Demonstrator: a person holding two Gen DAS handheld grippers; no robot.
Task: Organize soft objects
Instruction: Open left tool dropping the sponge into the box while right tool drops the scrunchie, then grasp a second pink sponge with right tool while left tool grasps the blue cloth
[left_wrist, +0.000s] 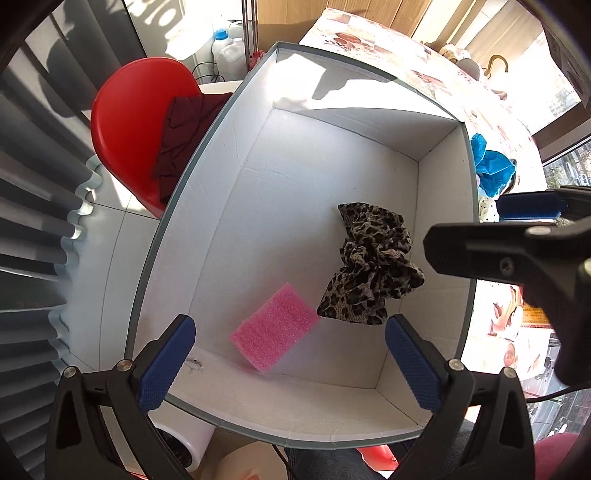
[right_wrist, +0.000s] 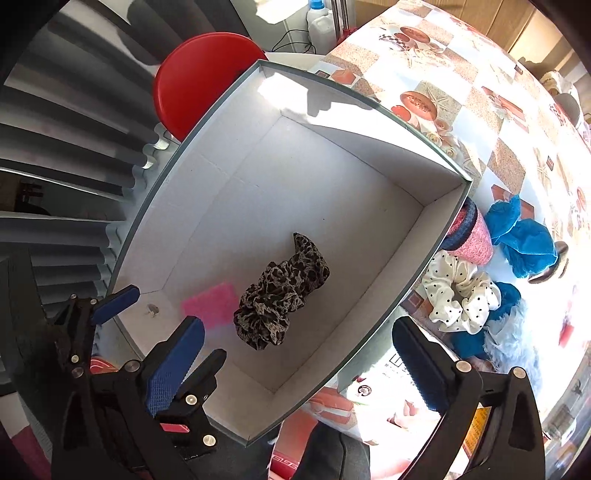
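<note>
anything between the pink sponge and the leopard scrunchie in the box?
Nothing. In the left wrist view the sponge and scrunchie sit corner to corner on the box floor, no third item between them.

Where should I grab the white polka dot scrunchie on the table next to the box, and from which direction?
Grip the puffy ring of the white polka dot scrunchie on its near, lower edge, coming straight down from above with the right claw, which is open. It lies flat on the table, and the box wall and pink knit item crowd its far side.
</note>
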